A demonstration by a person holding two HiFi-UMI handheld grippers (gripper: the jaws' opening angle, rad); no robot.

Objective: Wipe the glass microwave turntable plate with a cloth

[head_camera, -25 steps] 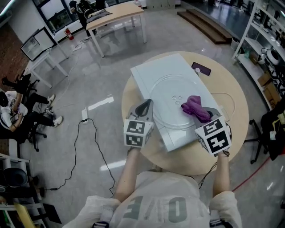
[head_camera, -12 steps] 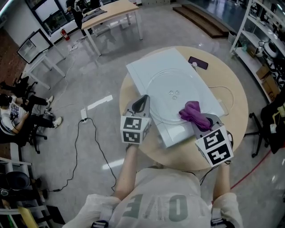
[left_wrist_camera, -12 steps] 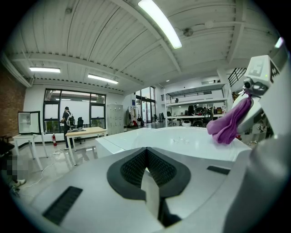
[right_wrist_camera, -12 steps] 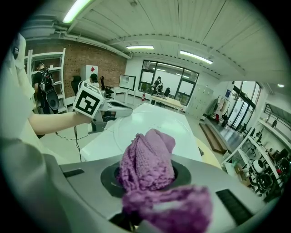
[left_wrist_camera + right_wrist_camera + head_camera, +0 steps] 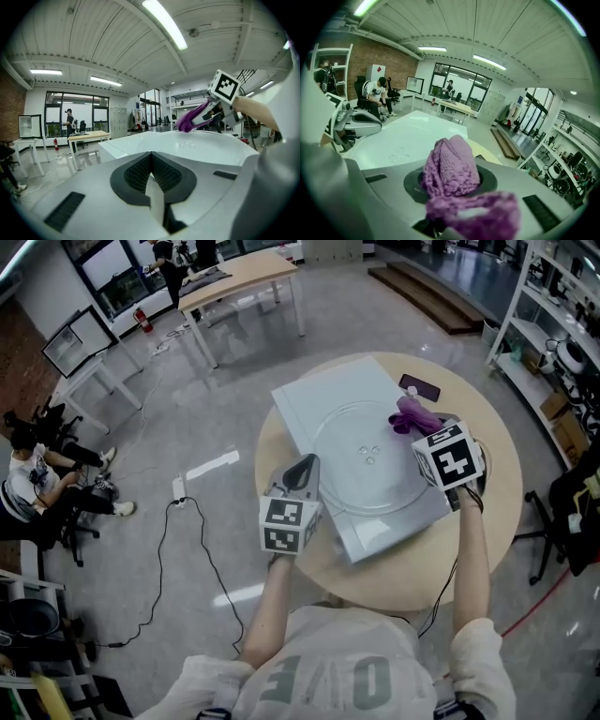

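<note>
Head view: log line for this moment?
right tongs: shut on cloth, at far-right rim of plate | left tongs: shut, by left rim

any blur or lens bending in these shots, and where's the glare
Right gripper view: heavy fisheye, black corners; the near fold of the purple cloth is out of focus, its far part sharp. Left gripper view: same bending, ceiling light strip blown out. Head view: bright glare patches on the floor; the glass plate barely stands out from the white microwave.
</note>
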